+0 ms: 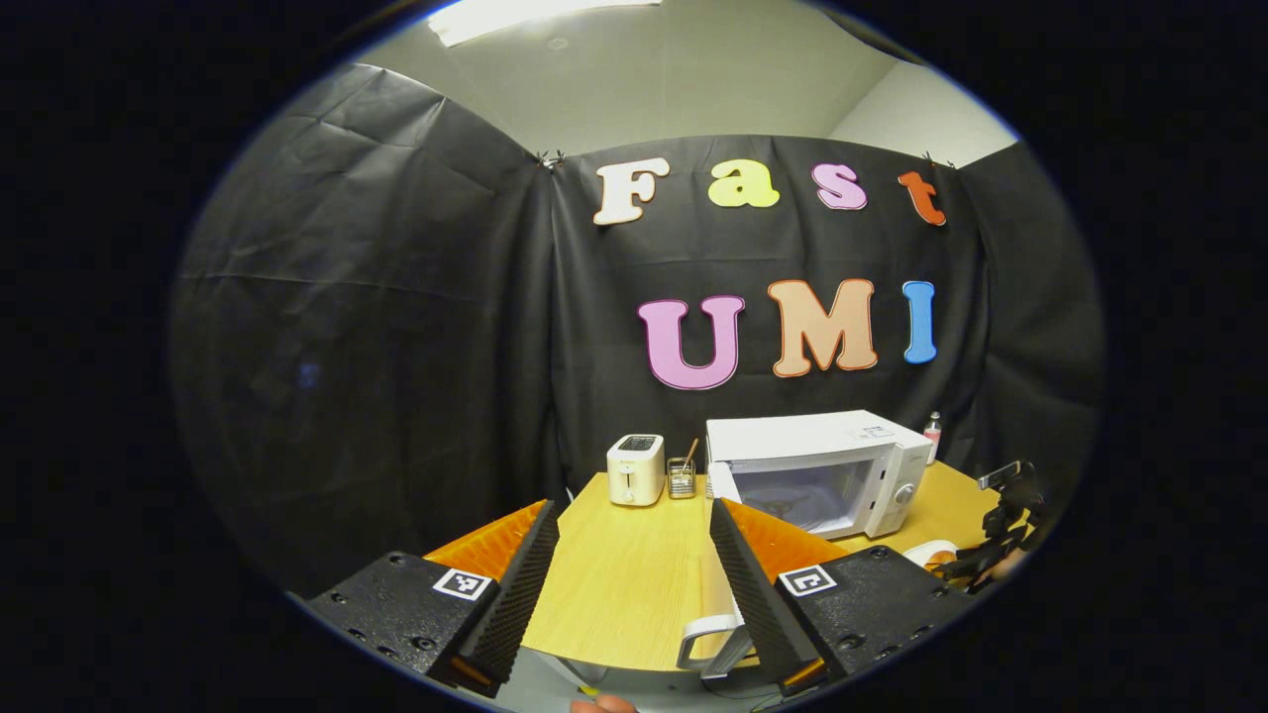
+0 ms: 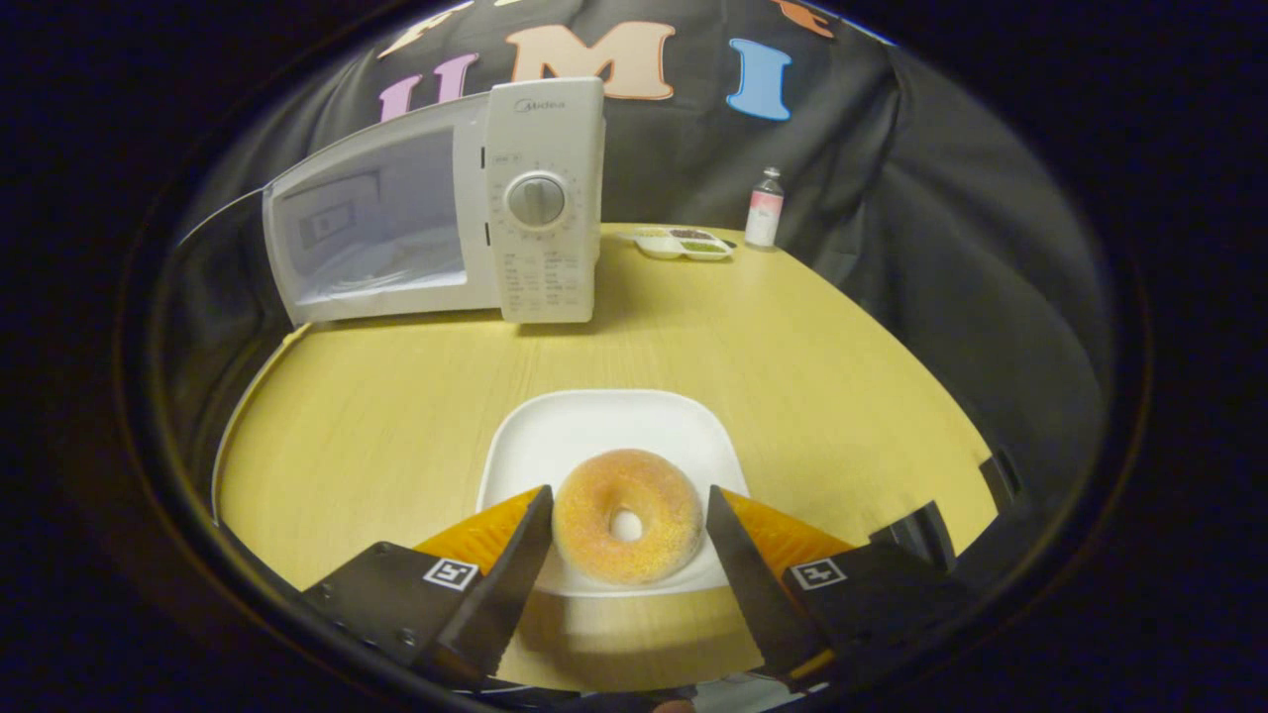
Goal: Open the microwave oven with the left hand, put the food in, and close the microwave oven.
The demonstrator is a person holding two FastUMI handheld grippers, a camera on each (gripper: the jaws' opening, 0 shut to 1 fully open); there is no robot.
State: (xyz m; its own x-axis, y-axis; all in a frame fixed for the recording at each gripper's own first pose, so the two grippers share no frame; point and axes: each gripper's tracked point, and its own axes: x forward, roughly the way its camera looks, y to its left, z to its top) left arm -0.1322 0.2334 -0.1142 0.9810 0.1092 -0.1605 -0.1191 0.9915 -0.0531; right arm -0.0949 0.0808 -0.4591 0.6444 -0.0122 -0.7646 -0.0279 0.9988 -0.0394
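Note:
The white microwave (image 1: 872, 465) stands at the back right of the wooden table, its door (image 1: 721, 482) swung open to the left. In the right gripper view the microwave (image 2: 540, 198) shows its lit, bare cavity (image 2: 376, 228). A sugared doughnut (image 2: 594, 525) lies on a white square plate (image 2: 594, 426) near the table's front edge. My right gripper (image 2: 629, 495) is open, one finger on each side of the doughnut and close to it. My left gripper (image 1: 632, 510) is open and holds nothing, well short of the microwave. The right gripper (image 1: 1001, 525) also appears at the far right.
A white toaster (image 1: 635, 468) and a small utensil holder (image 1: 681, 477) stand left of the microwave. A small bottle (image 2: 764, 208) and a divided tray (image 2: 684, 243) sit at the back right. A white object (image 1: 708, 639) lies at the table's near edge.

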